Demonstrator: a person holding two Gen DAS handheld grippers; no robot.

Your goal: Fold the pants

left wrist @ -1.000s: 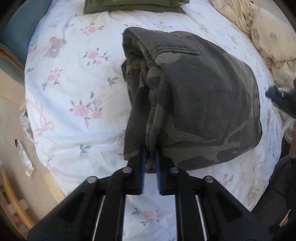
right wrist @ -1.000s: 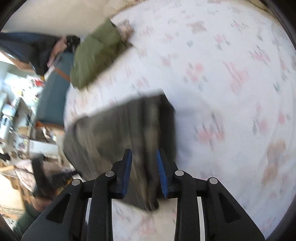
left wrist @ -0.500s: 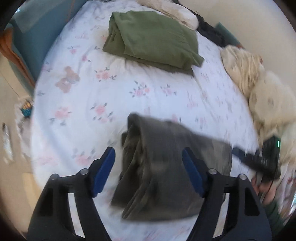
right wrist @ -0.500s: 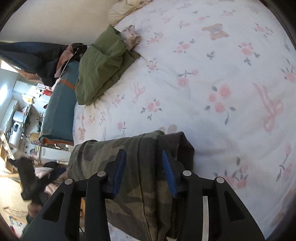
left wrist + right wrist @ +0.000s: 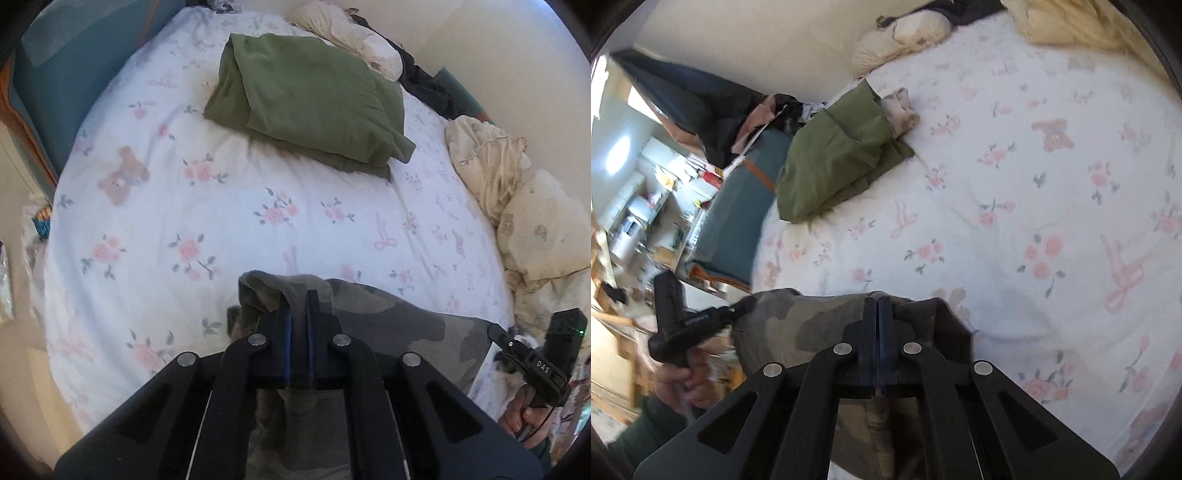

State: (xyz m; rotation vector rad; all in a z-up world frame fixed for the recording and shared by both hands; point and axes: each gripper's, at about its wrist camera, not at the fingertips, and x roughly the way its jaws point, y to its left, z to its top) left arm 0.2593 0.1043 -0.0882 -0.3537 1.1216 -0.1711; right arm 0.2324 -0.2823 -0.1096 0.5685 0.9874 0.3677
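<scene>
my left gripper (image 5: 298,325), wide open half a second ago, is now clamped on the top fold of the camo pants (image 5: 388,317); my right gripper (image 5: 877,332) has pinched the opposite edge. the pants lie bunched on the floral sheet (image 5: 221,206) just below me, so i reckon i'm set to lift for the next fold.

White floral bedsheet (image 5: 229,206) with pink roses, teddy-bear prints, covers bed. Folded olive-green garment (image 5: 306,99) lies near bed's far edge. Cream fuzzy blanket (image 5: 343,33) bunched at far corner, dark clothing (image 5: 428,85) beside it. Cream teddy-print quilt (image 5: 535,229) heaped along right edge. Teal headboard (image 5: 66,81) along left edge.
</scene>
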